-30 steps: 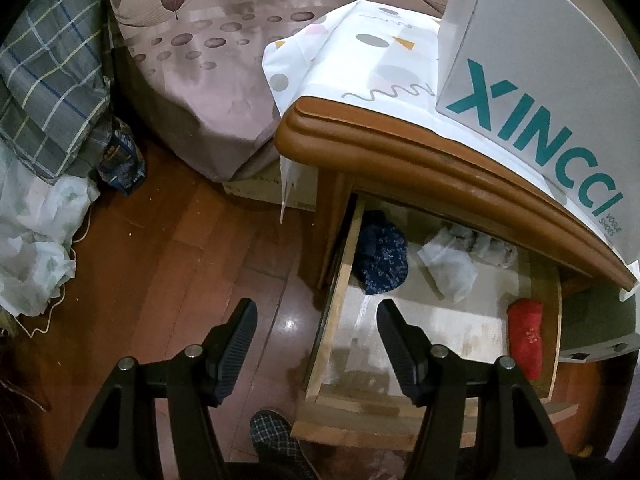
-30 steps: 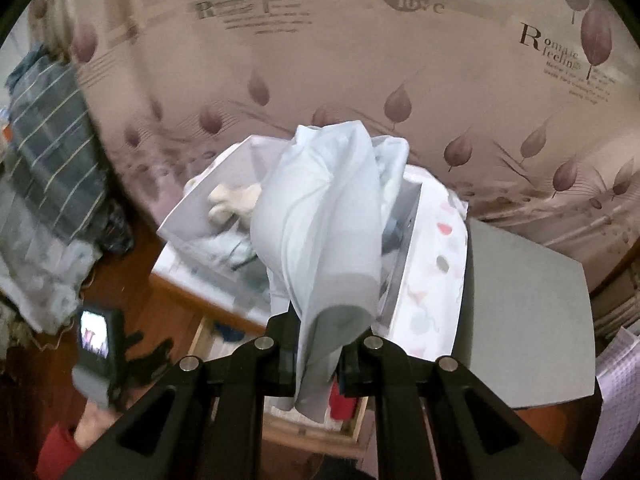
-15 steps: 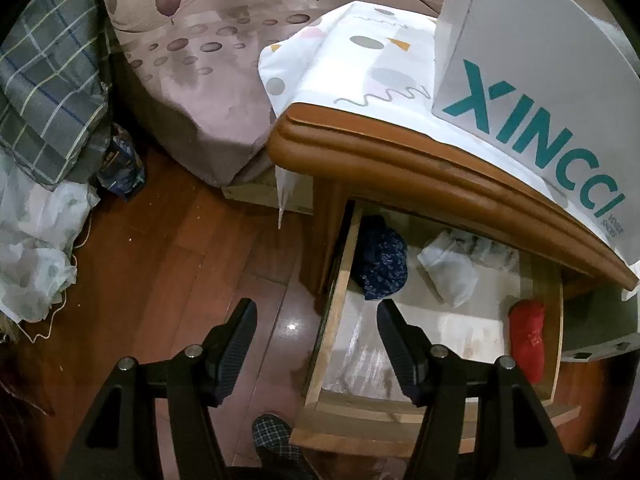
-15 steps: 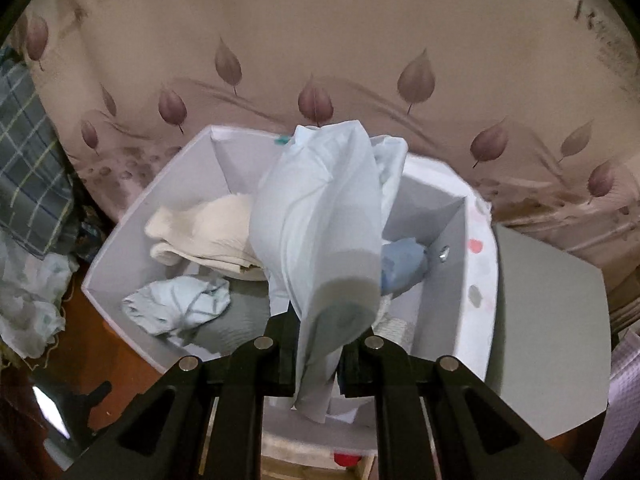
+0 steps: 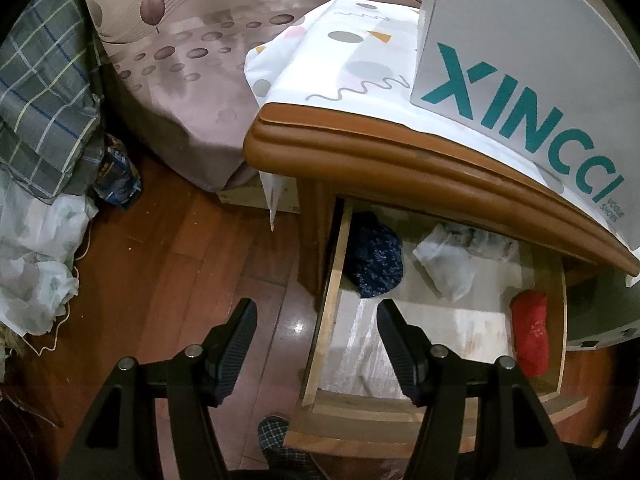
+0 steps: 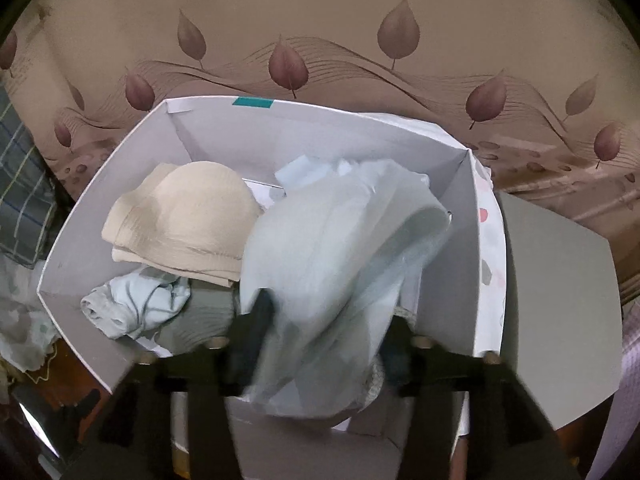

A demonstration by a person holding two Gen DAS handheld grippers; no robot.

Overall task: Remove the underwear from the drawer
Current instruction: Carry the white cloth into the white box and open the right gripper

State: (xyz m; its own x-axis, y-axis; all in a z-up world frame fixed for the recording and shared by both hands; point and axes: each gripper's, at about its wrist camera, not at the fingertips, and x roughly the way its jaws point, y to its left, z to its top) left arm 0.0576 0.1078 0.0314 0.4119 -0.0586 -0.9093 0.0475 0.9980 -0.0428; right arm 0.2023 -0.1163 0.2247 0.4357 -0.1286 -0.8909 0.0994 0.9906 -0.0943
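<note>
Checked grey-green fabric (image 5: 44,104) lay bunched at the far left of my left wrist view, with crumpled white cloth (image 5: 36,264) below it on the red-brown wooden floor (image 5: 168,264); just beside that, the leaf-printed bedspread (image 5: 192,80) hung down the side of the bed; my left gripper (image 5: 314,346) hovered with its jaws standing apart and nothing between them, one finger over the floor and the other over the open drawer (image 5: 332,288); inside the drawer I saw a dark blue patterned garment (image 5: 378,260) at the left, a crumpled white piece (image 5: 448,264) near the middle, and a red rolled item (image 5: 530,332) against the right wall, all well apart; above the drawer sat the wooden nightstand (image 5: 360,156) under a patterned white cloth (image 5: 344,64), and on it the grey shoe box (image 5: 520,60) with teal lettering.

From my right wrist view, the same box (image 6: 320,132) stood open before the bedspread (image 6: 320,20); at its left lay a beige folded undergarment (image 6: 188,224), with a small pale blue bundle (image 6: 136,304) just below it; to the right, the pale blue underwear (image 6: 340,280) draped down into the box between the blurred fingers of my right gripper (image 6: 324,344), whose jaws were opening; whether the pads still touched the cloth I could not tell; the grey lid (image 6: 560,280) rested beside the box at the far right.
</note>
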